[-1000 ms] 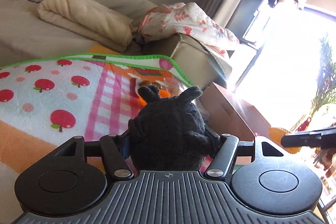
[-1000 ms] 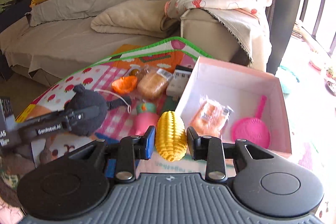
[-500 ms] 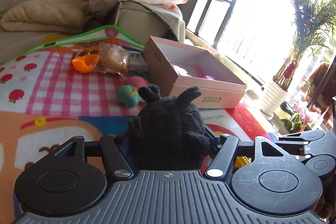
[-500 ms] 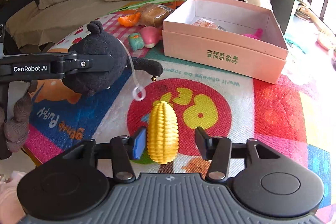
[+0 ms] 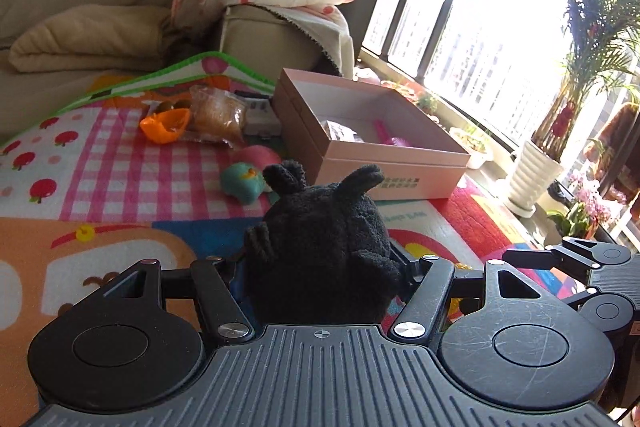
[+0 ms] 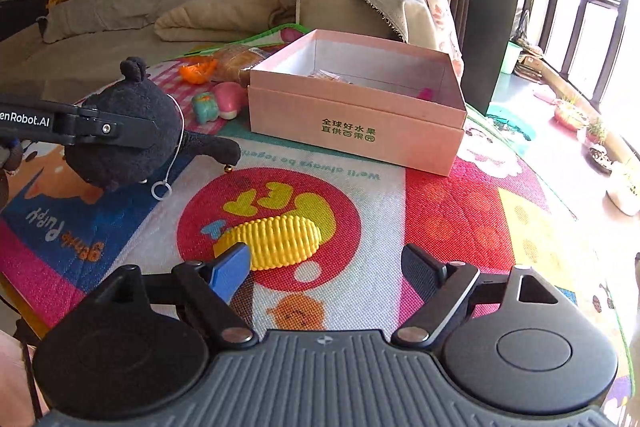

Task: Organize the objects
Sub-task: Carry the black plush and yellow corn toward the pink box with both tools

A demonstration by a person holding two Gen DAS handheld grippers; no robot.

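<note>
- As its jaws had just been opening, the right gripper [image 6: 324,263] stood wide with nothing pressed between its pads; the yellow corn toy [image 6: 272,241], clamped upright half a second earlier, now lay on its side on the play mat [image 6: 460,211], by the blue pad, apparently clear of it.
- That release probably meant the corn had been parked on the mat rather than put away, since it lay short of the pink box [image 6: 356,131].
- Beside it, the left gripper [image 5: 320,267] kept its grip on the black plush toy [image 5: 320,251], held above the mat near the box.
- Only the right wrist view showed the fallen corn, the plush's dangling white loop [image 6: 161,191] and the printed face of the box.
- Only the left wrist view looked into the box well enough to show a pink scoop [image 5: 390,137] and a wrapped packet [image 5: 338,131], with an orange toy [image 5: 166,125] and a bagged bun [image 5: 218,115] on the mat beyond.
</note>
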